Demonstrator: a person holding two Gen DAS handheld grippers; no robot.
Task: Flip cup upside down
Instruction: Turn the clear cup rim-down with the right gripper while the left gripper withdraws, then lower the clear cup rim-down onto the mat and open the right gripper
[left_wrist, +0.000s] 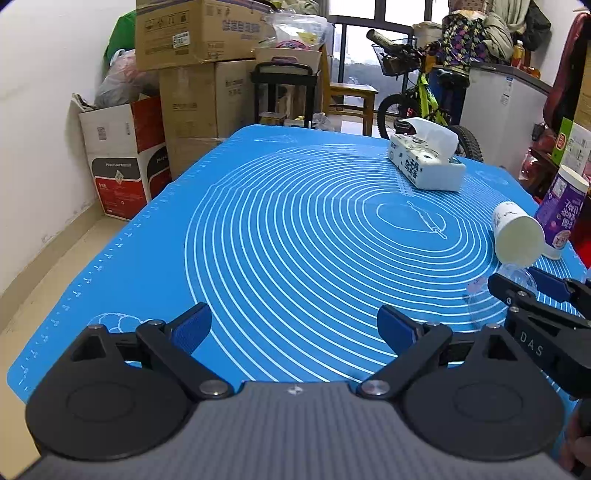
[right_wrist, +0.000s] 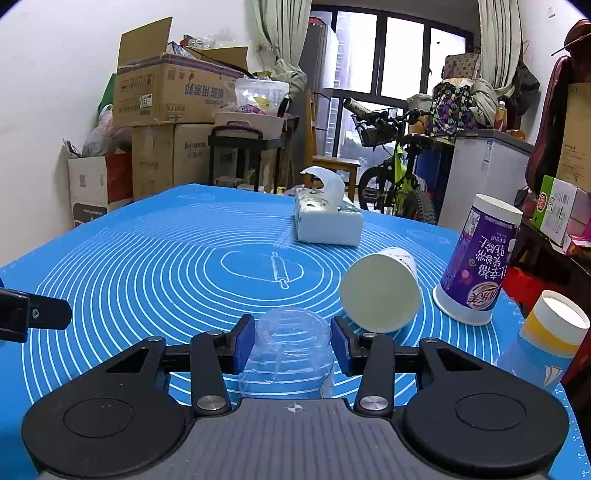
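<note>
A clear plastic cup (right_wrist: 291, 347) sits between the blue pads of my right gripper (right_wrist: 293, 341), which is shut on it just above the blue mat (right_wrist: 147, 266). The cup looks close to upside down, its closed end up. In the left wrist view the clear cup (left_wrist: 513, 277) shows faintly at the right gripper's fingers (left_wrist: 546, 282). My left gripper (left_wrist: 293, 328) is open and empty, low over the mat's near left part (left_wrist: 258, 221).
A white paper cup (right_wrist: 382, 291) lies on its side just right of the clear cup. A purple cup (right_wrist: 476, 262) stands upside down at the right, and a yellow-banded cup (right_wrist: 550, 332) near the right edge. A tissue box (right_wrist: 327, 218) sits further back.
</note>
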